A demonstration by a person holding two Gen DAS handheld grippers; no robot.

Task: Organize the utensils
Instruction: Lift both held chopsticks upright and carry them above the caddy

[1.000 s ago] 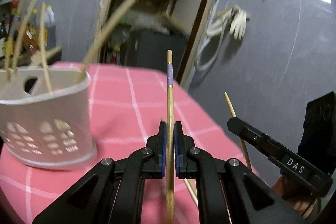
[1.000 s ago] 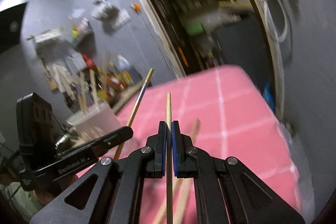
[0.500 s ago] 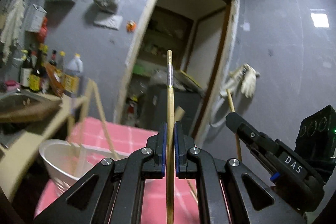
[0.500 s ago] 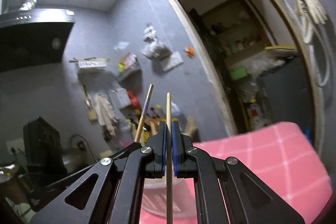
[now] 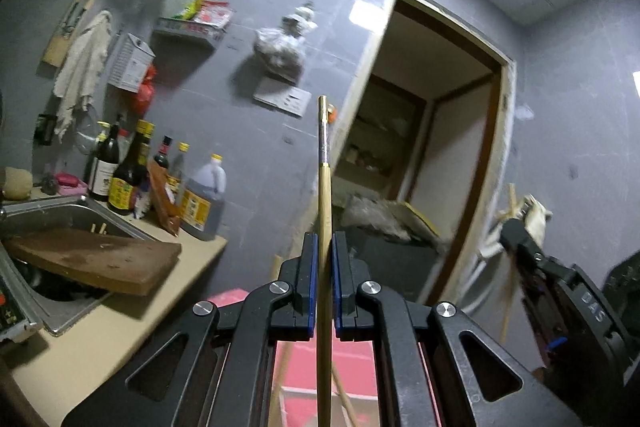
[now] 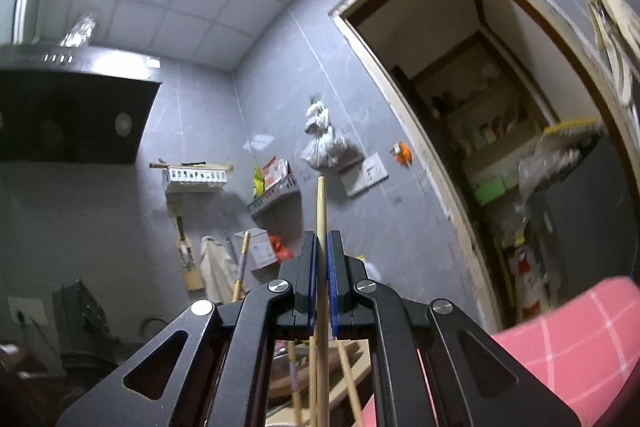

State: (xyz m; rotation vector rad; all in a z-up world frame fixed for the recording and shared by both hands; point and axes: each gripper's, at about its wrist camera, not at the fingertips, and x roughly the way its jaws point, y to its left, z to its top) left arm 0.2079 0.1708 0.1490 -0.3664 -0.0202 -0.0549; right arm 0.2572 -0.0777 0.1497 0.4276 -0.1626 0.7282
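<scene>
Left of my left gripper I see a steel sink [image 5: 60, 217] with a wooden cutting board [image 5: 96, 261] lying across it, and sauce bottles [image 5: 132, 175] lined up behind on the desk [image 5: 100, 331]. Ahead stands an open doorway [image 5: 432, 155]. Up left of my right gripper hangs a black range hood [image 6: 68, 107]; a pink checked cloth [image 6: 568, 339] lies lower right.

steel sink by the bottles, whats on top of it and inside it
A thick brown wooden cutting board lies across the steel sink, covering most of the basin. Two pale wooden stick tips poke up behind the board. What else lies inside is hidden.
</scene>
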